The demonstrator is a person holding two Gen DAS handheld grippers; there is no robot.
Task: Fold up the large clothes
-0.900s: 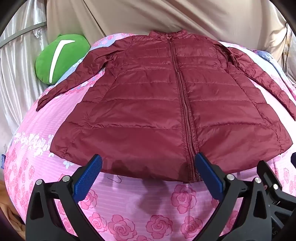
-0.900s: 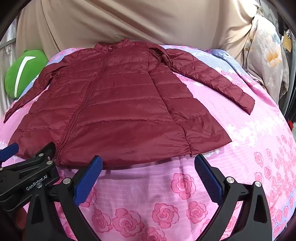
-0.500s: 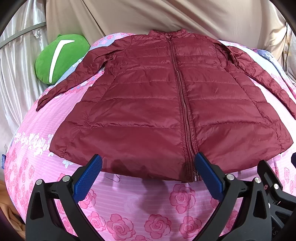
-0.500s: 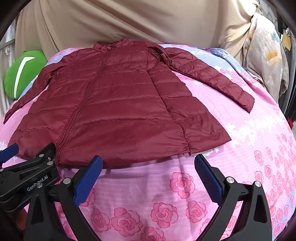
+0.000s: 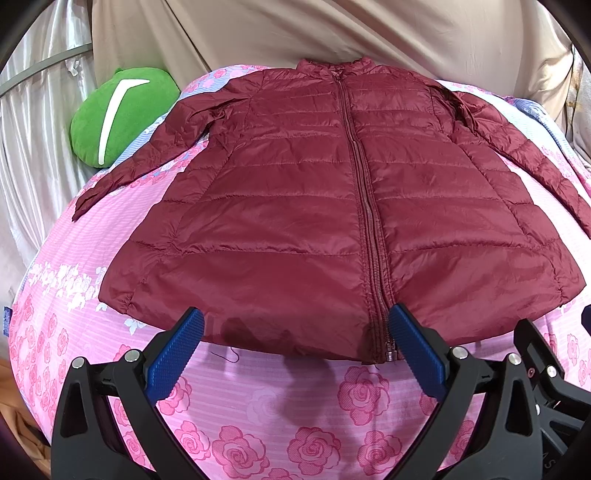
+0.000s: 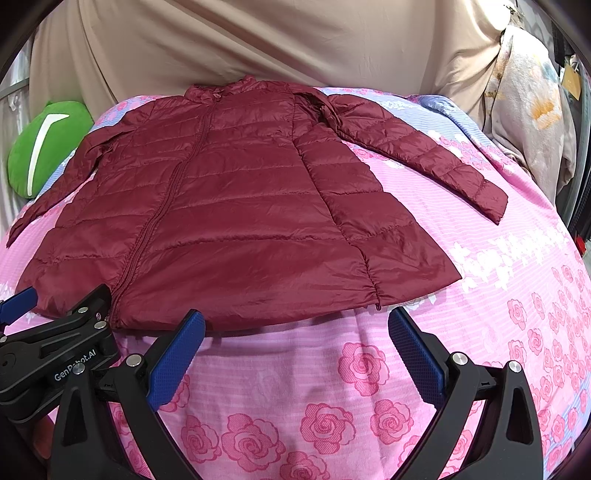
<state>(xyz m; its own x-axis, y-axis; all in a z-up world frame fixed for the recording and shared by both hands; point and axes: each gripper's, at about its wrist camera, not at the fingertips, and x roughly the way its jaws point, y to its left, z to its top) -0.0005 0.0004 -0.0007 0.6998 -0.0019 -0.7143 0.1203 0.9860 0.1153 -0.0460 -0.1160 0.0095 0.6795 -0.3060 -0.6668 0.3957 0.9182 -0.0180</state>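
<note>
A dark red quilted jacket point(image 5: 314, 206) point(image 6: 229, 206) lies flat and zipped on a pink rose-print bedspread point(image 5: 280, 413) point(image 6: 332, 376), collar far, hem near, both sleeves spread out sideways. My left gripper point(image 5: 295, 347) hangs open just above the hem, left of the zipper's lower end point(image 5: 388, 350). My right gripper point(image 6: 295, 347) is open too, over the bedspread in front of the hem's right half. Neither holds anything. The left gripper's black body point(image 6: 55, 354) shows at the lower left of the right wrist view.
A green plush cushion point(image 5: 118, 114) point(image 6: 40, 147) rests at the bed's far left corner. A beige cloth point(image 5: 332, 33) hangs behind the bed. A pale flowered cloth point(image 6: 532, 122) hangs at the far right. Bare bedspread point(image 6: 517, 288) lies right of the jacket.
</note>
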